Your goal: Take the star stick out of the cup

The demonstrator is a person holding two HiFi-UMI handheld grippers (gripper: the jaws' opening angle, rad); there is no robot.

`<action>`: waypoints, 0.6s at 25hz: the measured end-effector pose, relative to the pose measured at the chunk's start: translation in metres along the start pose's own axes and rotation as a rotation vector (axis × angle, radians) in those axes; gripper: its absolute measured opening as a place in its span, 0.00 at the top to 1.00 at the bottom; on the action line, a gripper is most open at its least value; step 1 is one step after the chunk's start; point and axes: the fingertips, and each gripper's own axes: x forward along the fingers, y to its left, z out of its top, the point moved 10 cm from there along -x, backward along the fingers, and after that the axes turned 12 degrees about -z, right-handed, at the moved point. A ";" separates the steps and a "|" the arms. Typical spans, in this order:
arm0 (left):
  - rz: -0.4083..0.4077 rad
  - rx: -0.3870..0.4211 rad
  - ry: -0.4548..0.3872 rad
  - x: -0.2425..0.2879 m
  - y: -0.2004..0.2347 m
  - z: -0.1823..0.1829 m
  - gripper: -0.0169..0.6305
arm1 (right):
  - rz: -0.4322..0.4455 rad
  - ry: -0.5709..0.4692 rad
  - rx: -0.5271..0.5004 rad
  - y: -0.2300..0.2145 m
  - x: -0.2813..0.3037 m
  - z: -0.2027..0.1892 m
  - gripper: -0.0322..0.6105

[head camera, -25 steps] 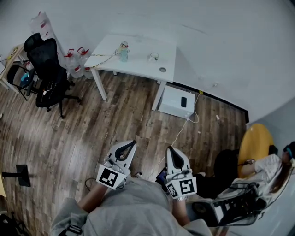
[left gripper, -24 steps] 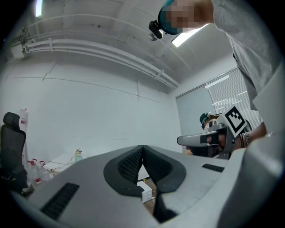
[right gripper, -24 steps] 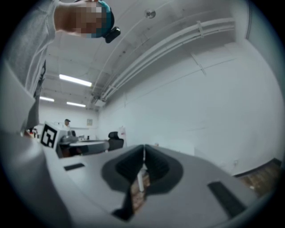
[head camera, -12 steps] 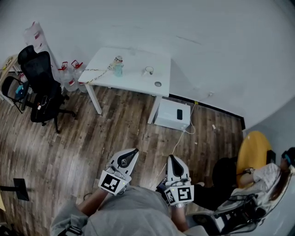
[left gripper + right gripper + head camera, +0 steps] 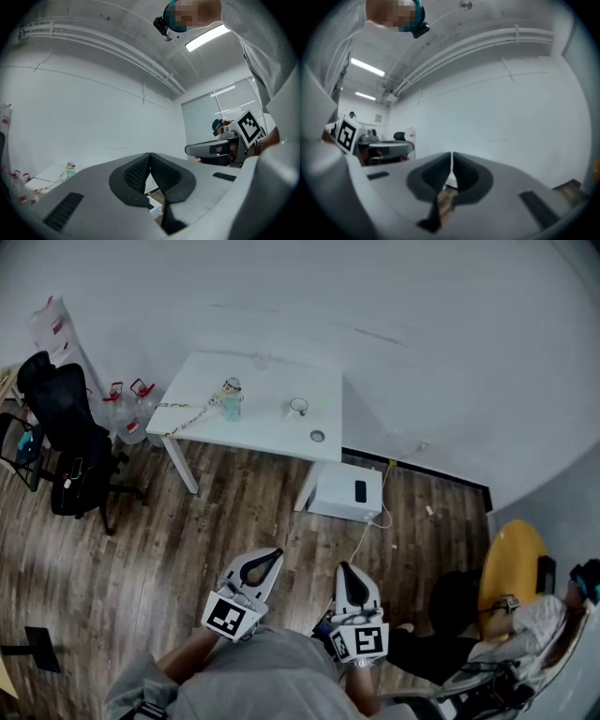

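The table (image 5: 272, 432) at twelve o'clock was white, the floor (image 5: 141, 540) brown wood-grain planks, the chair (image 5: 61, 418) at nine o'clock black. The left gripper (image 5: 274, 554) and right gripper (image 5: 343, 568) were white with black-and-white square markers.

On the distant white surface (image 5: 267, 381) the cup (image 5: 230, 404) is too small to tell what stands in it. The ringed item (image 5: 298, 407) and the round item (image 5: 318, 436) near it cannot be identified. The head view's right edge cuts off the seated person (image 5: 525, 610), and its bottom edge cuts off the wearer's grey torso (image 5: 262, 681).
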 end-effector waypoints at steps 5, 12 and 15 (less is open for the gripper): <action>-0.010 0.012 0.000 0.004 0.043 0.000 0.92 | -0.042 -0.010 -0.026 0.017 0.041 0.002 0.89; -0.012 0.016 -0.002 0.006 0.100 -0.002 0.92 | -0.079 -0.047 0.017 0.035 0.094 0.004 0.89; -0.013 0.005 0.005 0.007 0.118 -0.004 0.92 | -0.069 -0.055 0.014 0.045 0.108 0.003 0.89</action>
